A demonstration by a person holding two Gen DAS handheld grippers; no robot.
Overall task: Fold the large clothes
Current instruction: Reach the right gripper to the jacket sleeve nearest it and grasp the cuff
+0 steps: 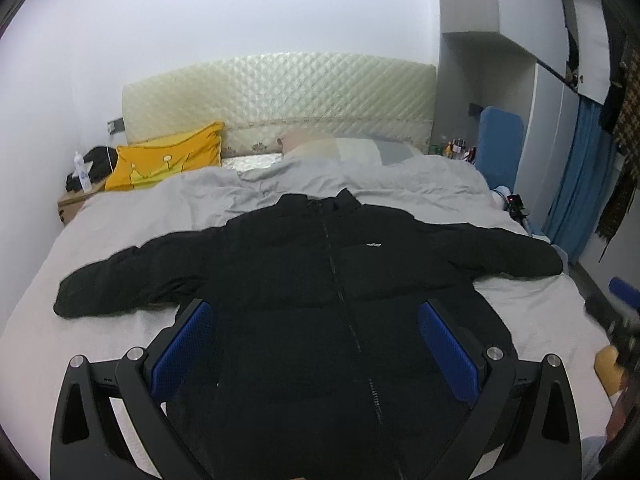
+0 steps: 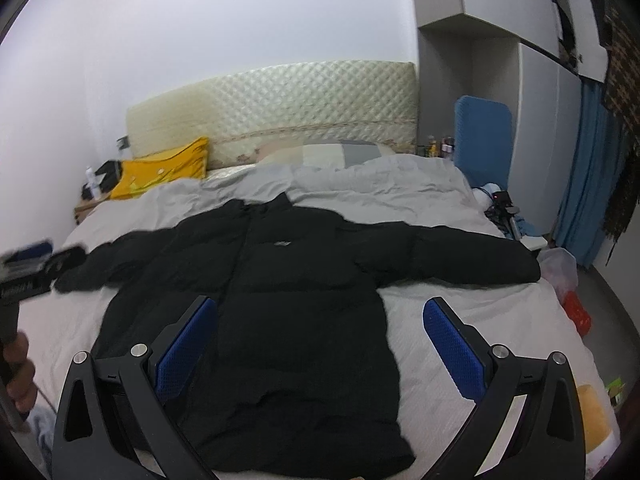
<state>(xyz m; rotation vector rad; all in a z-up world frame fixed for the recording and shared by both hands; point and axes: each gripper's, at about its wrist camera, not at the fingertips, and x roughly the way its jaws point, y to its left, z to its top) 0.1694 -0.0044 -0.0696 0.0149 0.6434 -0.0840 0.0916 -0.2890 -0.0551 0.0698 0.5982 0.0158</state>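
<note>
Black puffy zip-up jacket point(image 1: 320, 280) lay flat at twelve o'clock; left gripper point(image 1: 316, 344) and right gripper point(image 2: 320, 344) were spread wide, holding nothing.

- Black puffer jacket point(image 2: 280, 300) spread flat on the grey bed cover point(image 2: 460, 320), front up, zipped, both sleeves stretched out to the sides, collar toward the headboard.
- Right gripper point(image 2: 320, 344) hovering above the jacket's lower half, jaws wide apart, blue pads point(image 2: 186, 344) facing each other, nothing between them.
- Left gripper point(image 2: 28, 268) blurred at the left edge, near the sleeve end; state unreadable.
- Hand point(image 2: 18, 376) low at the left edge, wrapped round a handle.
- Quilted cream headboard point(image 2: 272, 108) at the far end, yellow pillow point(image 2: 160, 172) to its left.
- Blue curtain point(image 2: 588, 184) hanging at the right.
</note>
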